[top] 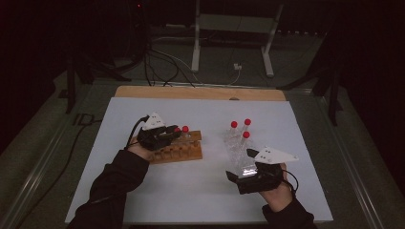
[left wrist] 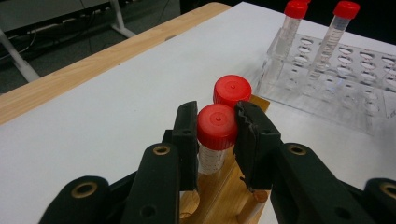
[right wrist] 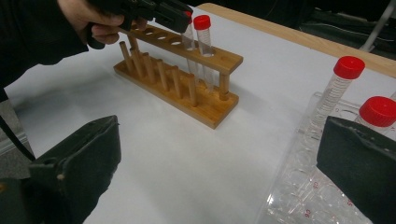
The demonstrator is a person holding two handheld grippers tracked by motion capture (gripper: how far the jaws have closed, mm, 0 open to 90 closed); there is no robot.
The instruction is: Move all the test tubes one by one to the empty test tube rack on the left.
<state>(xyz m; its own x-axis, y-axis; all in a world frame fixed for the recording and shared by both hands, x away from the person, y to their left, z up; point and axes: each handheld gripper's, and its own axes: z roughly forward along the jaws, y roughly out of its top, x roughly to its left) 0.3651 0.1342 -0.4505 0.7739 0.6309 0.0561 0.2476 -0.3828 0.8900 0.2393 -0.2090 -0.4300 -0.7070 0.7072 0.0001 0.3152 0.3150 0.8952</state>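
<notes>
A wooden tube rack (top: pixel 184 151) lies left of centre on the white sheet, with two red-capped tubes at its far right end. My left gripper (left wrist: pixel 216 128) is shut on the cap of the nearer tube (left wrist: pixel 212 156), which stands upright in the rack; the second tube (left wrist: pixel 232 89) stands just behind it. From above, the left gripper (top: pixel 174 133) reaches over the rack from the left. My right gripper (right wrist: pixel 219 133) stands wide open at the near end of a clear plastic rack (top: pixel 237 150) that carries three red-capped tubes (top: pixel 246 135). Its right jaw hangs over that rack's edge.
The white sheet (top: pixel 200 186) covers a wooden table (top: pixel 191 92) whose far edge shows as a bare strip. Beyond the table are cables and a white stand's legs (top: pixel 196 57) on the floor. Bare sheet lies between the two racks and along the near edge.
</notes>
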